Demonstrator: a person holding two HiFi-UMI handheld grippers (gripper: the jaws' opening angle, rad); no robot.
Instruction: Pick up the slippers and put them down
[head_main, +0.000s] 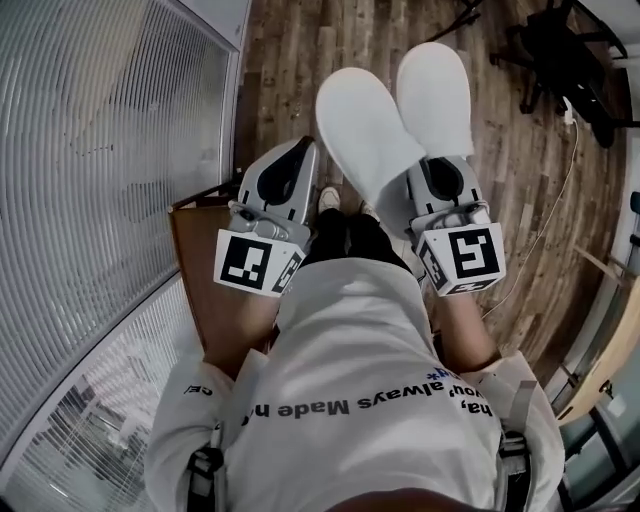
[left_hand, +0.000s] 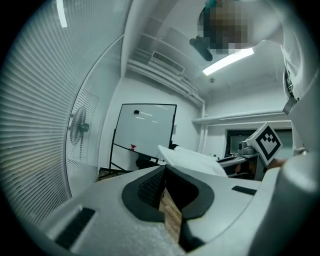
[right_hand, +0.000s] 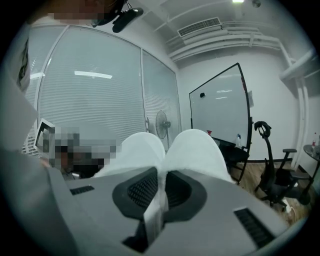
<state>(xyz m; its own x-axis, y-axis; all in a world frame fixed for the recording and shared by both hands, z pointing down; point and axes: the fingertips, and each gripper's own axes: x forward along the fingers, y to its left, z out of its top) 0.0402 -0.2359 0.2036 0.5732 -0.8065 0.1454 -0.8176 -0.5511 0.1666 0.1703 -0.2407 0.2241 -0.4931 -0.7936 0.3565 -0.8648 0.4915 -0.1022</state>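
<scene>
Two white slippers (head_main: 365, 130) (head_main: 437, 95) lie side by side, toes pointing away from me, above the wooden floor (head_main: 285, 60). My right gripper (head_main: 432, 165) is shut on their heel ends. In the right gripper view, white fabric is pinched between the jaws of the right gripper (right_hand: 159, 175), and both slippers (right_hand: 195, 147) rise beyond them. My left gripper (head_main: 298, 150) hangs just left of the slippers. Its jaws are shut with nothing between them. In the left gripper view, the left gripper (left_hand: 164, 171) shows only floor through the slit, and the slippers (left_hand: 192, 159) are to its right.
A glass wall with blinds (head_main: 100, 150) runs along the left, and a brown wooden board (head_main: 205, 270) stands beside my left leg. An office chair (head_main: 570, 50) and a cable (head_main: 560, 200) are at the far right. A whiteboard (left_hand: 145, 130) and a fan (left_hand: 80, 125) stand further off.
</scene>
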